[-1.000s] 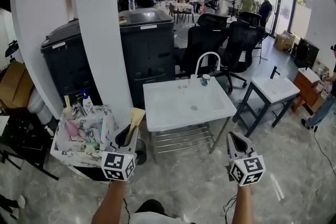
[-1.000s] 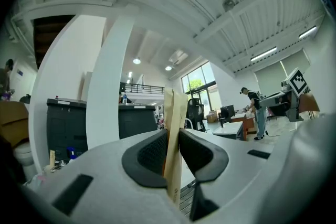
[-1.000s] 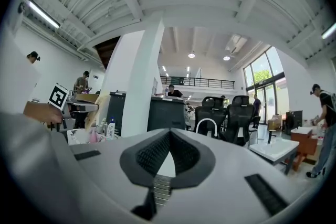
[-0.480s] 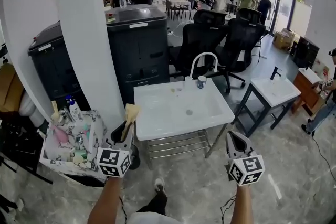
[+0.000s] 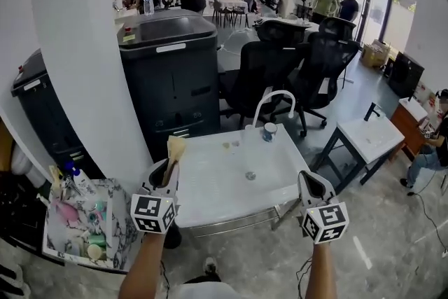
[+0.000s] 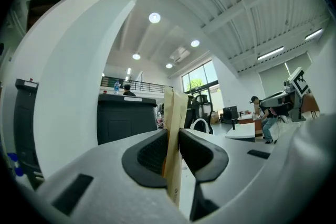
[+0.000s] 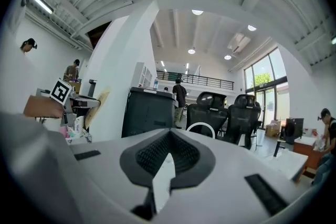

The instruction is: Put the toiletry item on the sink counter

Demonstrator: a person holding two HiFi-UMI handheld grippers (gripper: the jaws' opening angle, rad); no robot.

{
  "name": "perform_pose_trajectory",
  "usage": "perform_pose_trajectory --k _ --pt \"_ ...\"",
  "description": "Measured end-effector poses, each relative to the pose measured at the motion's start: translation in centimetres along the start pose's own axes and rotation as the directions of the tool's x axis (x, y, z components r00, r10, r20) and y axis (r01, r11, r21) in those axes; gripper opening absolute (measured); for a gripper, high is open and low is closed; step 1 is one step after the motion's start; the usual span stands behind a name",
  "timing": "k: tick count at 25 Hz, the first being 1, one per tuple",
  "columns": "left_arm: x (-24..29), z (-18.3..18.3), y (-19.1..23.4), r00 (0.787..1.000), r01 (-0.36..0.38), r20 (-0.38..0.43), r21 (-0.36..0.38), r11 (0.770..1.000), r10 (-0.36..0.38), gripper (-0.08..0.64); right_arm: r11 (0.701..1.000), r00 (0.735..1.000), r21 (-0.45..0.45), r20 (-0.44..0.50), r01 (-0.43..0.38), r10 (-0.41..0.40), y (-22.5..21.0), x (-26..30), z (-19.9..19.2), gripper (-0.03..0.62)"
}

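Note:
My left gripper [image 5: 166, 176] is shut on a flat tan toiletry packet [image 5: 174, 148] that sticks up out of its jaws, over the near left corner of the white sink counter [image 5: 210, 192]. In the left gripper view the packet [image 6: 176, 113] stands on edge, pinched between the dark pads of that gripper [image 6: 173, 152]. My right gripper [image 5: 312, 185] hovers at the counter's near right corner, jaws closed on nothing; the right gripper view shows its pads [image 7: 169, 150] meeting at the tip.
A curved white faucet [image 5: 274, 97] and a small cup [image 5: 269, 131] stand at the counter's far edge. A patterned basket [image 5: 66, 248] of toiletries sits at lower left by a white pillar [image 5: 77, 66]. Dark bins [image 5: 168, 73], office chairs [image 5: 308, 73] and a second sink table [image 5: 367, 136] are behind.
The sink counter has come closer and now lies just under both grippers. The basket has slid to the lower left. The left grip on the packet is unchanged.

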State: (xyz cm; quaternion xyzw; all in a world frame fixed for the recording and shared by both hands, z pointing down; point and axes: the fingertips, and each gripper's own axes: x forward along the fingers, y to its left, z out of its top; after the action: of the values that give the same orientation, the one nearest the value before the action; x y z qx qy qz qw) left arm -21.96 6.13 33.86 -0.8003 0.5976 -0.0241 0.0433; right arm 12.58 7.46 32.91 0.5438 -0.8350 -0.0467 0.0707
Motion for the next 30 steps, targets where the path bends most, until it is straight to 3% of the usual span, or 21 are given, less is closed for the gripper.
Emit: perform_pose_trajectory --k 11,16,25,30 --pt "12.5 -1.6 4.5 0.998 0.046 -0.031 0.014 0.999 -0.046 0.069 0.999 0.997 0.034 -0.063 -0.042 0.044 -2.6 12.8 -2.6 -0.005" --pt "16.9 -2.4 3.7 0.993 0.102 -0.064 0.086 0.991 -0.097 0.069 0.994 0.991 0.048 -0.086 -0.096 0.100 -4.2 16.8 -4.0 -0.005" --pt "24.3 -5.6 1.1 0.974 0.154 -0.186 0.105 0.983 -0.132 0.069 0.974 0.962 0.077 -0.155 -0.214 0.223 -7.6 22.8 -8.5 -0.005" --pt "28.4 -9.1 0.0 0.941 0.195 -0.305 0.142 0.970 -0.144 0.069 0.966 0.952 0.130 -0.186 -0.222 0.243 -9.3 25.7 -11.3 -0.003"
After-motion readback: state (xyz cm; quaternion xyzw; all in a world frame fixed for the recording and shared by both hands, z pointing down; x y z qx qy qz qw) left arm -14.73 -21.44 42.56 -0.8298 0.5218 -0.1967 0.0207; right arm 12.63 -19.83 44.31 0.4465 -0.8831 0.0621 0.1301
